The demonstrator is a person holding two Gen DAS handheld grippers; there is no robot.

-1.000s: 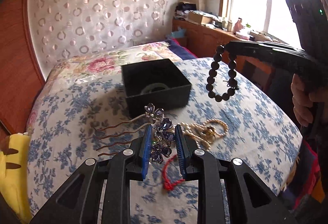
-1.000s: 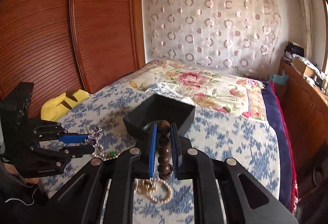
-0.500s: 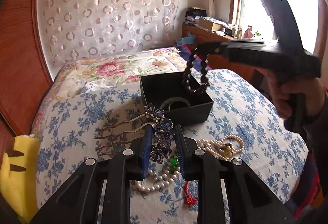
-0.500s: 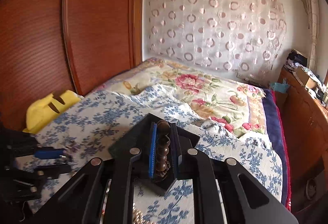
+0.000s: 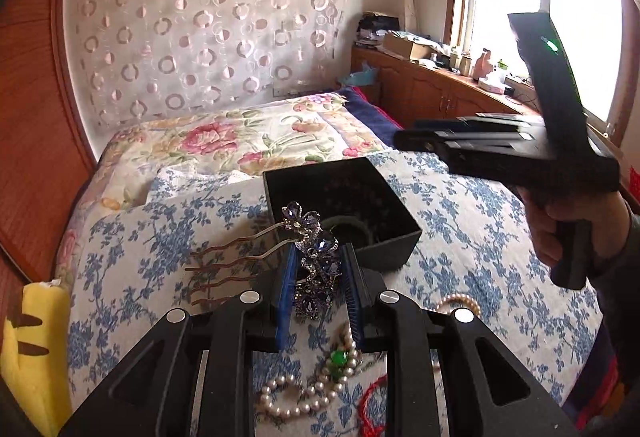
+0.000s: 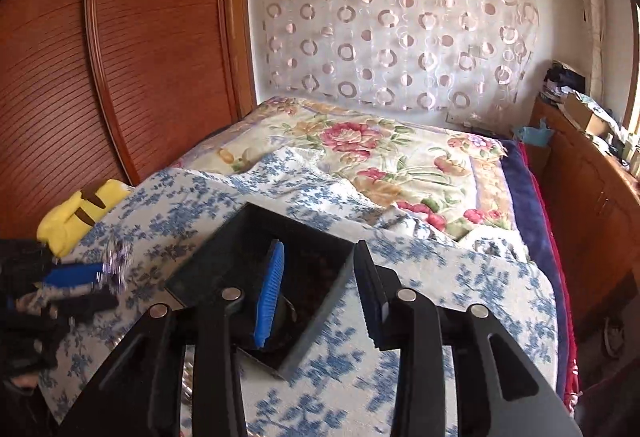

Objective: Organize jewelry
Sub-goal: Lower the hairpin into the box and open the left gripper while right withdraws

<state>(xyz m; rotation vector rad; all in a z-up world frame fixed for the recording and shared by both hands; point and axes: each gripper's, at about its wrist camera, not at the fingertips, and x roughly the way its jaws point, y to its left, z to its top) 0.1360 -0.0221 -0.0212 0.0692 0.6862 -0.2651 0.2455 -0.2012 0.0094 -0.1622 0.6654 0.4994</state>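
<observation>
My left gripper (image 5: 318, 293) is shut on a purple jewelled hair comb (image 5: 312, 261), held above the blue-flowered bedspread just in front of the open black box (image 5: 396, 241). A dark ring lies in the box. My right gripper (image 6: 320, 293) is open and empty, its jaws spread over the black box (image 6: 224, 257); it also shows in the left wrist view (image 5: 420, 141) above the box's right side. A pearl necklace with a green stone (image 5: 312, 393), a second pearl strand (image 5: 456, 303) and a red cord (image 5: 372, 409) lie on the bed below the left gripper.
A yellow plush toy (image 5: 32, 349) lies at the bed's left edge beside the wooden wardrobe (image 6: 140, 57). A wooden cabinet (image 5: 448, 97) with clutter runs under the window on the right. A flowered quilt (image 6: 380, 153) covers the far bed.
My right gripper has opened over the black box and the dark bead bracelet it held is gone from its jaws. My left gripper, still holding the comb, has moved closer to the box.
</observation>
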